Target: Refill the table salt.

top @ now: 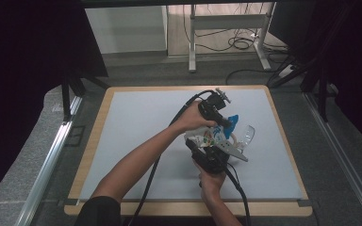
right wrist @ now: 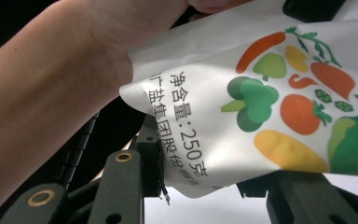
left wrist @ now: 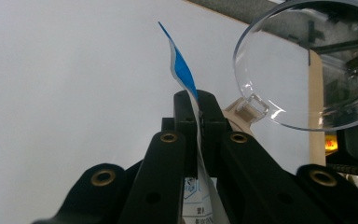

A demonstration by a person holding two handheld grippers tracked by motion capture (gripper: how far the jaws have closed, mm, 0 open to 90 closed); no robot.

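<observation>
Left gripper [left wrist: 199, 109]: black jaws on black linkage arms, brass-ringed pivot holes, plain screw holes below. Right gripper [right wrist: 205, 186]: same black links, brass-ringed pivots, ribbed black strip beside left jaw. In high view, both gripper bodies black and blocky; right gripper [top: 213, 157] carried grey three-cornered plate on top. Black cable trailed from each toward table's near edge. Person wore dark short sleeve; forearms bare.

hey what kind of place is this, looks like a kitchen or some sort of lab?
Probably a lab or recording workspace, not a kitchen: a bare grey-topped table with wooden edging, dark curtains around it, and loose cables on the floor beneath a desk frame behind.
</observation>
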